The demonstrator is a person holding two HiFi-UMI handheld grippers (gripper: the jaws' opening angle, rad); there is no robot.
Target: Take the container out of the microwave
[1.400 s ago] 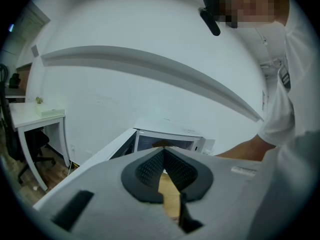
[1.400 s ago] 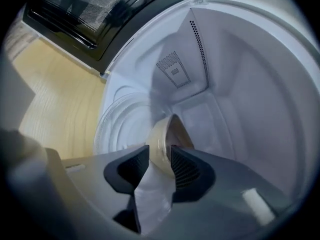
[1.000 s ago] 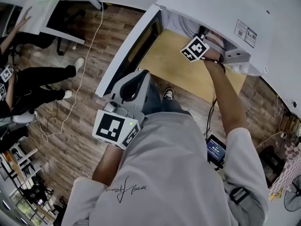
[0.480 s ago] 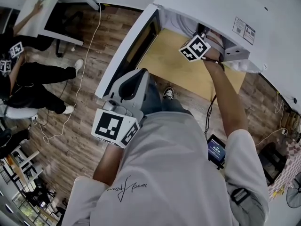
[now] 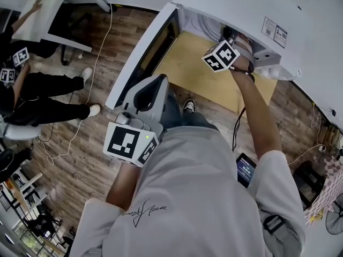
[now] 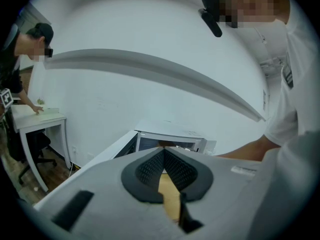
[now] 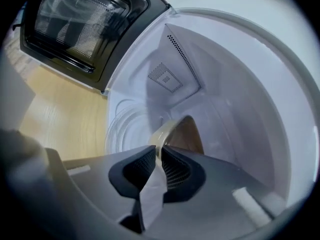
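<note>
The white microwave [image 5: 241,9] stands open on a wooden table [image 5: 198,74], its door [image 5: 144,52] swung out to the left. My right gripper [image 5: 229,36] reaches into the cavity, and only its marker cube and wrist show in the head view. In the right gripper view, my right gripper [image 7: 159,156] is shut on the cream rim of the container [image 7: 182,131], a brown-lined cup that tilts above the glass turntable [image 7: 125,126]. My left gripper [image 5: 159,82] hangs near my waist, away from the microwave. Its pads [image 6: 150,166] meet at the tips with nothing between them.
The microwave door's dark window [image 7: 85,24] stands at the upper left of the right gripper view, with the wooden tabletop [image 7: 60,124] below it. Cavity walls close in around the container. A seated person [image 5: 43,95] and a white desk [image 5: 48,9] are at the far left.
My right gripper's marker cube has shifted slightly at the microwave mouth. The seated person at the left has moved an arm and legs. My left gripper has stayed put.
</note>
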